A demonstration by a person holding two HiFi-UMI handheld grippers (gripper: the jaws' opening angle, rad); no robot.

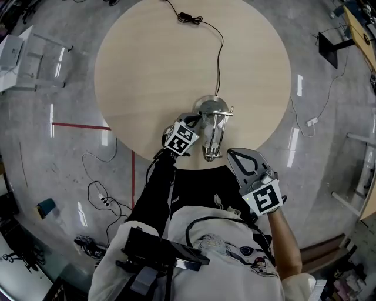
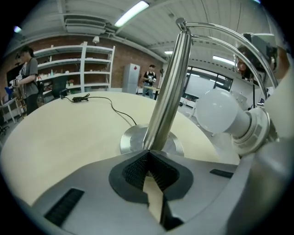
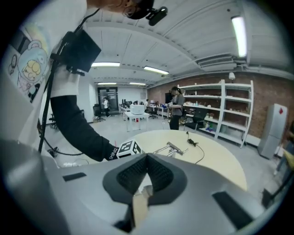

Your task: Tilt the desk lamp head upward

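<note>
The chrome desk lamp (image 1: pixel 212 126) stands near the round table's (image 1: pixel 147 70) front edge. Its round base (image 2: pixel 133 140) and slanting stem (image 2: pixel 167 87) fill the left gripper view, with the white bulb (image 2: pixel 216 111) in its socket at the right. My left gripper (image 1: pixel 198 120) is low beside the stem. Its tips (image 2: pixel 148 154) meet right at the stem's foot, shut with nothing seen between them. My right gripper (image 1: pixel 232 154) hangs off the table's front edge, shut and empty (image 3: pixel 147 157). From there the lamp (image 3: pixel 171 148) is a little way ahead.
The lamp's black cord (image 1: pixel 218 53) runs across the table to an inline block (image 1: pixel 188 17) at the far side. Loose cables (image 1: pixel 100 197) lie on the floor at the left. Shelves (image 3: pixel 216 110) and people stand far off in the room.
</note>
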